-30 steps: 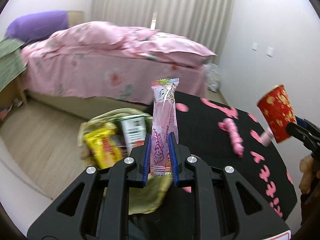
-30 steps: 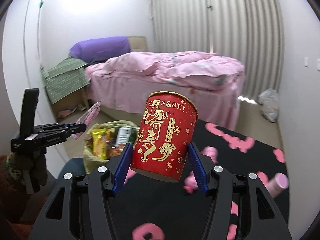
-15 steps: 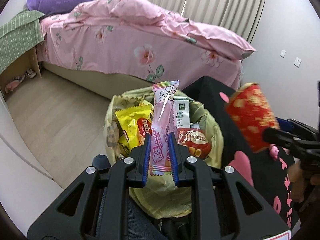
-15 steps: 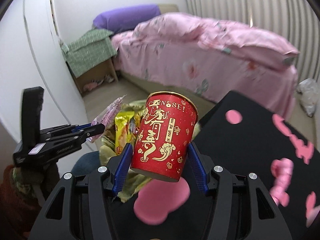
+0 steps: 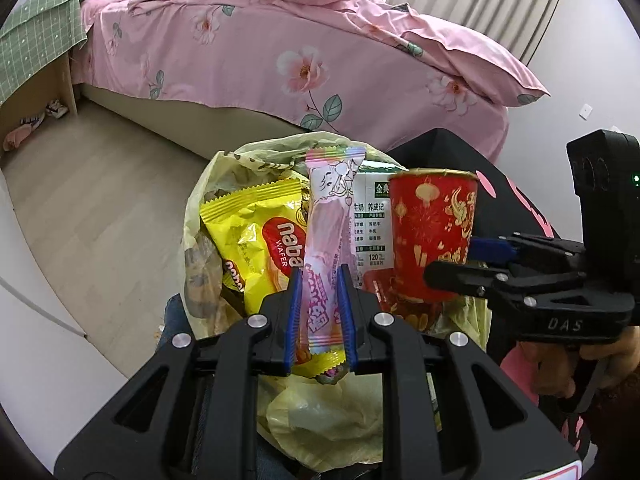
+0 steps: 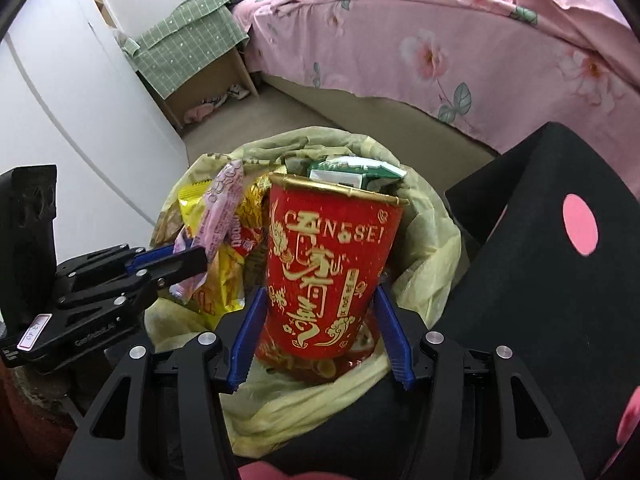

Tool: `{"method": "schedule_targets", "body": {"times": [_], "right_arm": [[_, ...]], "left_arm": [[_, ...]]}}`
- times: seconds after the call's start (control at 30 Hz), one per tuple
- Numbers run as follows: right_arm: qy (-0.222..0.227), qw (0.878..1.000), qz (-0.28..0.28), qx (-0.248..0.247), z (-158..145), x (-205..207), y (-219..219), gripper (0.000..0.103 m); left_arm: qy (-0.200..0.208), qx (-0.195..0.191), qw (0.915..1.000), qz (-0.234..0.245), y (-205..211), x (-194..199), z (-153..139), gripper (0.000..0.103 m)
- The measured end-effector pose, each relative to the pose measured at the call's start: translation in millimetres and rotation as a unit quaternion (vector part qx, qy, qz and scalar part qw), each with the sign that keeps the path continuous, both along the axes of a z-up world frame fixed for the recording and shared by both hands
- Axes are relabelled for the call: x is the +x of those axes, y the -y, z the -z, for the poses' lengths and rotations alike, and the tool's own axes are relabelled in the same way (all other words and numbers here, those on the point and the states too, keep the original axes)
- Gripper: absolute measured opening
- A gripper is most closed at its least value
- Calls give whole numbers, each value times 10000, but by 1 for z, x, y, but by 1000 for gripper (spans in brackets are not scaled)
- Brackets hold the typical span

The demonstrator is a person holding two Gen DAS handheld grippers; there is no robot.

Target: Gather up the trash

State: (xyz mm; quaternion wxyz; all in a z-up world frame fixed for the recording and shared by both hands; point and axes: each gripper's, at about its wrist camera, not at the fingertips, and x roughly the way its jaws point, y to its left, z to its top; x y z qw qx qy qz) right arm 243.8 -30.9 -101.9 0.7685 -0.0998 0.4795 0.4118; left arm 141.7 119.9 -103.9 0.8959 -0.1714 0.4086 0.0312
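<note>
With both loads poised for release over the yellow trash bag (image 5: 320, 420) at frame centre: left gripper (image 5: 318, 312) pinching pink candy wrapper (image 5: 326, 240), right gripper (image 6: 320, 340) clamping red noodle cup (image 6: 328, 272) upright.

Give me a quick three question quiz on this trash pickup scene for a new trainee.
1. True or false: the left gripper is shut on the pink candy wrapper.
2. The right gripper holds: A) a purple pillow B) the red paper cup C) nothing.
3. Fill in: both items hang over the open yellow ____.

Key: 1 true; 2 B; 3 trash bag.
</note>
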Motion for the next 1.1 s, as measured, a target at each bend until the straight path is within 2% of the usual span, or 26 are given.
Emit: {"method": "schedule_targets", "body": {"times": [0.33, 0.53, 0.6, 0.63, 0.73, 0.87, 0.97, 1.1], "right_arm": [[-306, 9990, 37, 314, -5, -2, 13, 51], [-55, 9994, 60, 327, -10, -16, 17, 52], [-97, 9991, 121, 395, -9, -18, 18, 52], [-132, 9989, 153, 431, -9, -19, 19, 53], [-77, 9987, 274, 425, -12, -25, 25, 54], [66, 9972, 533, 522, -25, -36, 39, 56], [293, 9948, 771, 593, -40, -50, 55, 56], [808, 9888, 1158, 482, -66, -78, 83, 56]], "left_arm": [[4, -426, 9990, 138, -3, 13, 1, 17], [97, -546, 9983, 171, -4, 10, -10, 18], [133, -607, 9979, 157, -5, 6, -14, 33], [186, -628, 9978, 110, -7, 4, -18, 46], [379, -394, 9985, -61, -8, -4, -33, 51], [535, -362, 9978, -142, -7, -15, -53, 61], [657, -145, 9977, -108, 4, -27, -69, 68], [744, 74, 9971, 131, 29, -47, -84, 75]]}}
